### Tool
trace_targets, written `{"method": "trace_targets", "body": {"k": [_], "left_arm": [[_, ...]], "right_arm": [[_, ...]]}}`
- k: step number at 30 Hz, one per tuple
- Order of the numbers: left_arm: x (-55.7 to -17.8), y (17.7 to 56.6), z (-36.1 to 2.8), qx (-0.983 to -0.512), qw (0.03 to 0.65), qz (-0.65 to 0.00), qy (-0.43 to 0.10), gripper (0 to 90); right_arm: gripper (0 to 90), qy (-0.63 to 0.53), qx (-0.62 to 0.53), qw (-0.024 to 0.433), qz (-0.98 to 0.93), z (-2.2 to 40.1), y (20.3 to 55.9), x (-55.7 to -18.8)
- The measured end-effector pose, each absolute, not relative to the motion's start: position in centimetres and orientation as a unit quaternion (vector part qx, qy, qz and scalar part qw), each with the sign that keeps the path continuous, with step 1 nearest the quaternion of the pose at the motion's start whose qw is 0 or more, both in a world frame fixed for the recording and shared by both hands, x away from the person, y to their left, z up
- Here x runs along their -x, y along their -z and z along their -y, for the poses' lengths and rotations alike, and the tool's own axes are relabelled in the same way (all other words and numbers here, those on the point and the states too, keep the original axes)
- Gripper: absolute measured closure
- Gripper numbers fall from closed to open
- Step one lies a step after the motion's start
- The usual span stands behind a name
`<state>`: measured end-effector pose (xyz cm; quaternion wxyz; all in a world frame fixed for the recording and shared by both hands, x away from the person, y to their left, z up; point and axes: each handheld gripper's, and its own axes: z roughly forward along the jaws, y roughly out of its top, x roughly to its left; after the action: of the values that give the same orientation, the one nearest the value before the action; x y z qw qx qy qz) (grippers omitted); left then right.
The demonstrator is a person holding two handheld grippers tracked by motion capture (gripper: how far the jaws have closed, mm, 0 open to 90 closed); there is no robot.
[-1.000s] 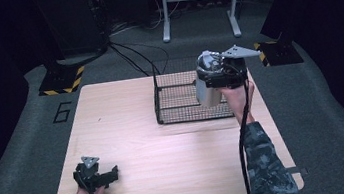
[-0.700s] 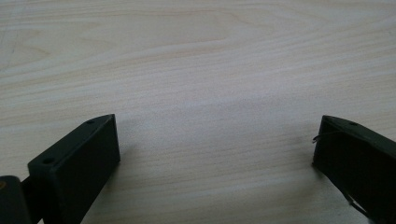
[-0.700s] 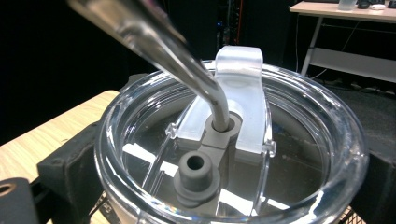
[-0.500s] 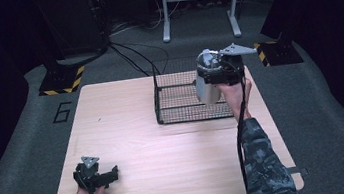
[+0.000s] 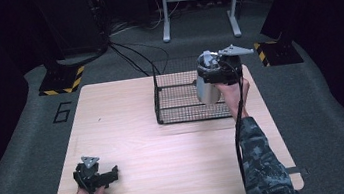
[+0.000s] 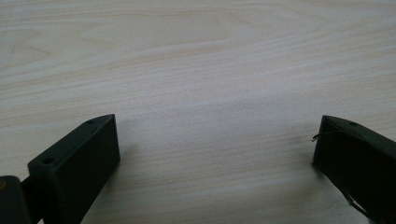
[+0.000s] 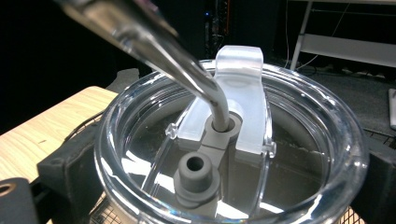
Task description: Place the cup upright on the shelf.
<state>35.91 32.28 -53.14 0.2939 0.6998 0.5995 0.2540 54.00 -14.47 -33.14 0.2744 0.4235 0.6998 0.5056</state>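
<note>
A steel tumbler (image 5: 205, 91) with a clear lid (image 7: 280, 154) and a bent metal straw (image 7: 187, 70) hangs over the near right part of a black wire basket (image 5: 182, 112). My right gripper (image 5: 211, 83) is shut on the tumbler just below the lid, one black finger (image 7: 65, 172) on each side. The tumbler's lower end is at about the height of the basket's rim; whether it is inside I cannot tell. My left gripper (image 5: 113, 174) rests at the front left of the wooden table (image 5: 167, 153). Its jaws stand wide apart over bare wood (image 6: 217, 93).
The basket stands at the table's back right, close to the far edge. Black cables (image 5: 129, 52), a metal frame stand (image 5: 198, 3) and yellow-black striped bases (image 5: 62, 81) lie on the dark floor behind the table.
The right gripper and tumbler have shifted only slightly above the basket. The left gripper has stayed where it was.
</note>
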Motion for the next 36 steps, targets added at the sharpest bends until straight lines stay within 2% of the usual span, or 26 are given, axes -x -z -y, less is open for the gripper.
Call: {"method": "trace_targets", "body": {"k": [36], "left_arm": [[-35.9, 53.2, -32.3, -0.7, 0.294, -0.599, -0.256, 0.3]], "right_arm": [[3.1, -0.508, -0.442, 0.281, -0.684, 14.3, 33.5, -56.1]]}}
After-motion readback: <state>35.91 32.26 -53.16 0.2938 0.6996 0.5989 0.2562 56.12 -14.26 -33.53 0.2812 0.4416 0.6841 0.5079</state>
